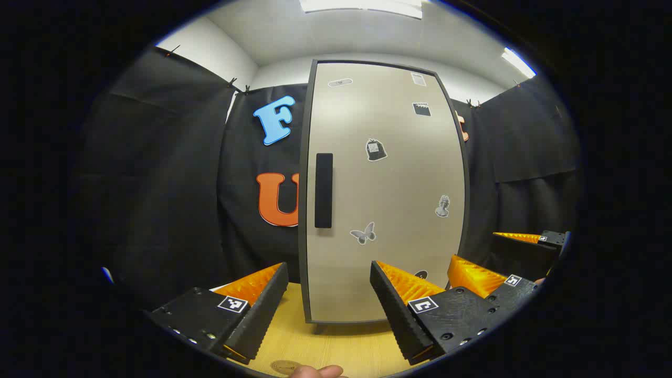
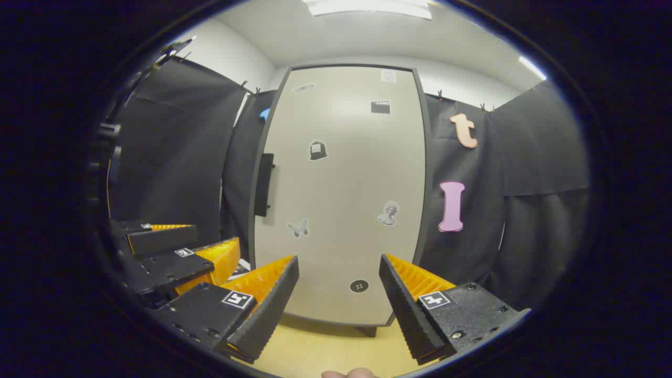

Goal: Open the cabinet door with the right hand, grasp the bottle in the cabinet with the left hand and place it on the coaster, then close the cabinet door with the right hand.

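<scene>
**Both grippers before the closed cabinet**

Directly ahead stands the cabinet (image 1: pixel 383 194), its pale door (image 2: pixel 341 199) shut, black handle (image 1: pixel 324 190) on the door's left edge. Left gripper (image 1: pixel 328 302) and right gripper (image 2: pixel 338 296) hover above the wooden table (image 1: pixel 325 346), jaws spread wide, holding nothing. Whatever the cabinet holds is hidden behind its door. A round coaster (image 1: pixel 285 366) lies on the table at the near edge of the left gripper view.

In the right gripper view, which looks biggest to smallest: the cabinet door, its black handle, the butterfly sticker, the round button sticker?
1. Cabinet door, by far.
2. Black handle.
3. Butterfly sticker and button sticker look about alike; too close to rank.
</scene>
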`<state>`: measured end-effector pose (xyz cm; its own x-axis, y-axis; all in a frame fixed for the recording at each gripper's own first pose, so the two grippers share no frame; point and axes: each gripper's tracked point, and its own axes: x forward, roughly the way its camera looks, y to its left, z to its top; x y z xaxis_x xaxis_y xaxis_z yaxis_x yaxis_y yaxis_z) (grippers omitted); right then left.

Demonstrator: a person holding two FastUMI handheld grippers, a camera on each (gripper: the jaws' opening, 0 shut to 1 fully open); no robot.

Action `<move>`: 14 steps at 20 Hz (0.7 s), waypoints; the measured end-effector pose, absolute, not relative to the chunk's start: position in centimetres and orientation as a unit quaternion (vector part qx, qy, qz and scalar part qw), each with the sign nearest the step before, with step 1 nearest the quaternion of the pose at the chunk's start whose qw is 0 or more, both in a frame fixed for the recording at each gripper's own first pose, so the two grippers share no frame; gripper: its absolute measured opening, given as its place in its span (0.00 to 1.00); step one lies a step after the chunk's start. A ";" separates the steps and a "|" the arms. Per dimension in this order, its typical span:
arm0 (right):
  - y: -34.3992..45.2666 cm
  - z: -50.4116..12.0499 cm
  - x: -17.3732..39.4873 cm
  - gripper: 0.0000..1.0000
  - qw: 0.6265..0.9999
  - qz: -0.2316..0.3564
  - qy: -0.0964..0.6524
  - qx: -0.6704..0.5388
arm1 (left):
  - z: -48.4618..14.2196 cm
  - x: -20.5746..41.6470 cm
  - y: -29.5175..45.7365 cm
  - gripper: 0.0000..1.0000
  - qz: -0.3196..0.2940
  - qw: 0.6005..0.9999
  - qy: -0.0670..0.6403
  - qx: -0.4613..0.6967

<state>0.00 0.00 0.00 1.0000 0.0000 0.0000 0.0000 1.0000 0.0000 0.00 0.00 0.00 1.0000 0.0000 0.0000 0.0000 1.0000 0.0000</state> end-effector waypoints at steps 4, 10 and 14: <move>0.1 0.5 -0.3 0.99 1.000 0.007 -0.012 0.003 | 0.4 0.0 -0.6 0.95 -0.012 1.000 -0.004 -0.029; -0.2 0.2 -0.1 0.99 1.000 0.004 -0.005 0.005 | 1.4 -0.5 -1.1 0.95 -0.028 0.999 -0.028 -0.021; -0.5 0.4 0.9 0.99 1.000 0.003 -0.007 0.009 | 1.8 -0.7 -1.1 0.95 -0.036 0.999 -0.034 -0.015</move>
<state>0.88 -0.46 0.39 0.9999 0.0060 0.0132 -0.0062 0.9998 0.0180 -0.65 -1.05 1.82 0.9951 -0.0701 0.0699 0.0721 0.9970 -0.0268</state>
